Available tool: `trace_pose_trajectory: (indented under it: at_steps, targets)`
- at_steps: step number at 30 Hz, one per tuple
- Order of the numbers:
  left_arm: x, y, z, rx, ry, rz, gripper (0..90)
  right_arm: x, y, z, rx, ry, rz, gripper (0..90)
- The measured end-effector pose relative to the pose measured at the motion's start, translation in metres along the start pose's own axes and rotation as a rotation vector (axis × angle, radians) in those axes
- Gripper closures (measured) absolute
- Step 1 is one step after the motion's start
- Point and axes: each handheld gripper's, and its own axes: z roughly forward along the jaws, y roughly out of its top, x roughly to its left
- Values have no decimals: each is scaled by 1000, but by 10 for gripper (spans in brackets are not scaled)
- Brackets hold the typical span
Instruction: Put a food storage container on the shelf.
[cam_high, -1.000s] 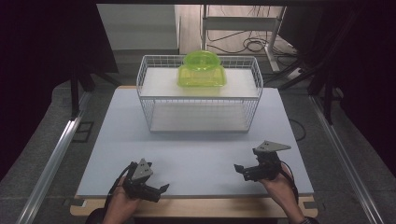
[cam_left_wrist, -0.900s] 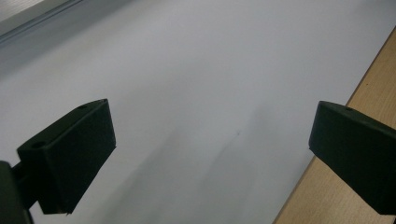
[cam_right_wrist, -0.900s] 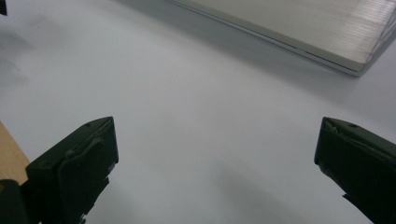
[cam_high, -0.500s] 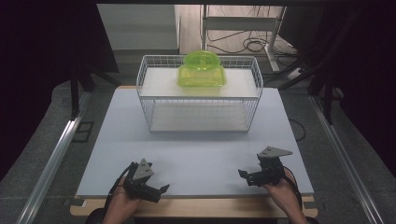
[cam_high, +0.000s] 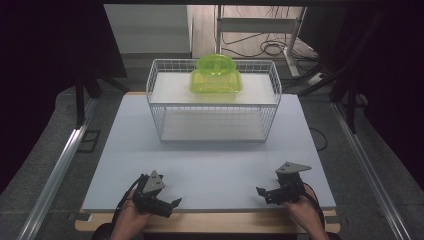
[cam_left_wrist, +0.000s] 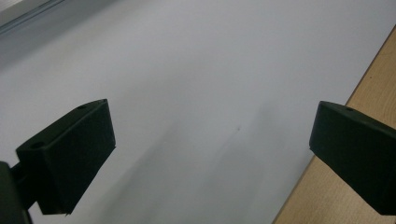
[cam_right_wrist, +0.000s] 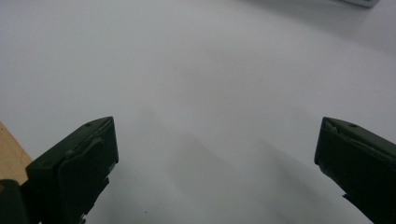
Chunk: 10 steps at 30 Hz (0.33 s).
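One broad bench fills the scene, topped with a smooth, matte pale-grey sheet over a light wood edge that shows along the near side. Toward its far end stands a boxy white wire basket of fine square mesh with rounded corners. Inside it, against the back wall, sits a translucent lime-green plastic container, squarish below and domed above. Well apart from the basket, near the front edge, the left hand-held gripper and right hand-held gripper rest low over the sheet, each with blocky black jaws spread wide and holding nothing.
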Motion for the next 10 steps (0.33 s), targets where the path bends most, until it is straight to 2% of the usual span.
trace_pose_trajectory:
  at_steps: [4,10]
  targets:
    - [0,0,0,6,-1,2,0,-1,-2,3,14,11,13,0]
    - [0,0,1,9,2,7,0,0,-4,7,34,17,-1,0]
